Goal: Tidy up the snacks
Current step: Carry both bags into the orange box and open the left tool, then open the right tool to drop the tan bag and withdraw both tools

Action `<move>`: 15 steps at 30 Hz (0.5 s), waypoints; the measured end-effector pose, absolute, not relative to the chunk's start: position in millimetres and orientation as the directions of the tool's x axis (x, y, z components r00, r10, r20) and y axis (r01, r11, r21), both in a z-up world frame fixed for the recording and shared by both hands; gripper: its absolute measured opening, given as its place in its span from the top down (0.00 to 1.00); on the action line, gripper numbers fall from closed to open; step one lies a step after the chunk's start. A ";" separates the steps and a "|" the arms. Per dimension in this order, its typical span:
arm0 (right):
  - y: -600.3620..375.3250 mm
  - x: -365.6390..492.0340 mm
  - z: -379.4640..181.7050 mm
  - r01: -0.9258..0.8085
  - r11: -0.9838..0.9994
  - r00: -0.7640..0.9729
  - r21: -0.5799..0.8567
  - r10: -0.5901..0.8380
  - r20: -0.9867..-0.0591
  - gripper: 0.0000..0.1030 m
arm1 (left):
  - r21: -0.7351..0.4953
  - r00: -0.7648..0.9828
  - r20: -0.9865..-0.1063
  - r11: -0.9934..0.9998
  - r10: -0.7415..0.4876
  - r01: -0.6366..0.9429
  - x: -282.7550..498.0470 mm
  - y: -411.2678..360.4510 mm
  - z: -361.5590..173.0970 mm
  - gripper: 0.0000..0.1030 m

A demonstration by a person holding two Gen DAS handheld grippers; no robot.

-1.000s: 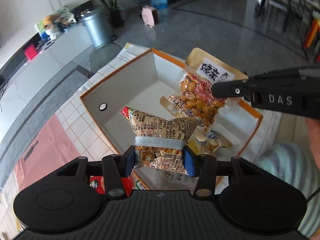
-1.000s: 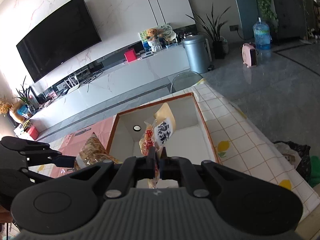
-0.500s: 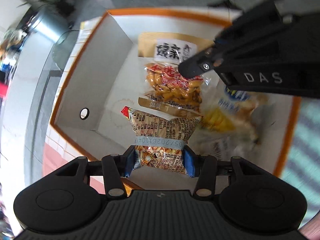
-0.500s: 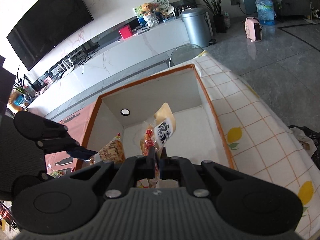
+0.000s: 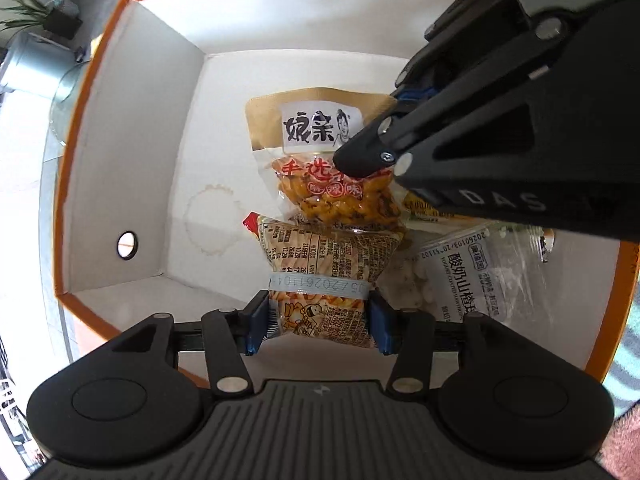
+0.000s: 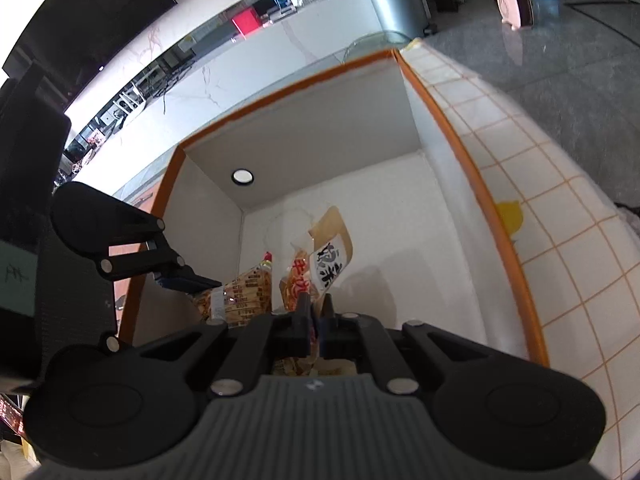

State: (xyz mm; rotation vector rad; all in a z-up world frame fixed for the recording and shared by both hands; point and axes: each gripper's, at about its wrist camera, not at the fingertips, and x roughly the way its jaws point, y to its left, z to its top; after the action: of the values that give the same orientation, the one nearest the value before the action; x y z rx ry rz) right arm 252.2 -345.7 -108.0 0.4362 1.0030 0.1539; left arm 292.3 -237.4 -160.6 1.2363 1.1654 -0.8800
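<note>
- Box: white inside, orange rim, round hole in one side wall. It stands on a tablecloth of white squares with orange lines and yellow fruit prints.
- Left gripper: pointing steeply down into the box. Its blue pads pinch a brown printed snack packet at the waist, one pad on each side; the jaws have just eased slightly wider, the packet between them. The packet hangs inside the box, near its floor.
- Right gripper: jaws pressed together on the edge of a clear pouch of orange snack with a tan header. The pouch hangs inside the box, just beyond the brown packet.
- Box floor, right of the held packets: a clear packet with a white label lies flat; whether it touches the brown packet cannot be told.
- Beyond the box in the right wrist view: a grey bin.
</note>
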 end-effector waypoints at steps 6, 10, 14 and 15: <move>-338.8 257.3 -106.3 0.069 0.949 0.508 0.308 0.233 -0.829 1.00 | 0.250 0.238 -0.966 0.137 0.097 0.959 301.9 -237.5 -169.4 0.37; -339.3 259.3 -106.5 0.053 0.957 0.493 0.286 0.224 -0.841 1.00 | 0.248 0.241 -0.968 0.136 0.071 0.959 300.8 -233.2 -168.8 0.33; -339.9 260.8 -105.7 0.053 0.964 0.480 0.261 0.205 -0.853 1.00 | 0.239 0.237 -0.971 0.148 0.036 0.960 298.6 -225.3 -163.1 0.25; -340.0 260.8 -105.1 0.052 0.965 0.478 0.257 0.202 -0.855 1.00 | 0.238 0.238 -0.971 0.156 0.020 0.959 298.2 -222.1 -160.1 0.24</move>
State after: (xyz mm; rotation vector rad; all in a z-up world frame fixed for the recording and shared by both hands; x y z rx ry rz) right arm 260.8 -340.0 -105.1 0.2621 1.0722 0.0928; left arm 298.2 -222.1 -160.1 1.1983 1.1026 -0.9177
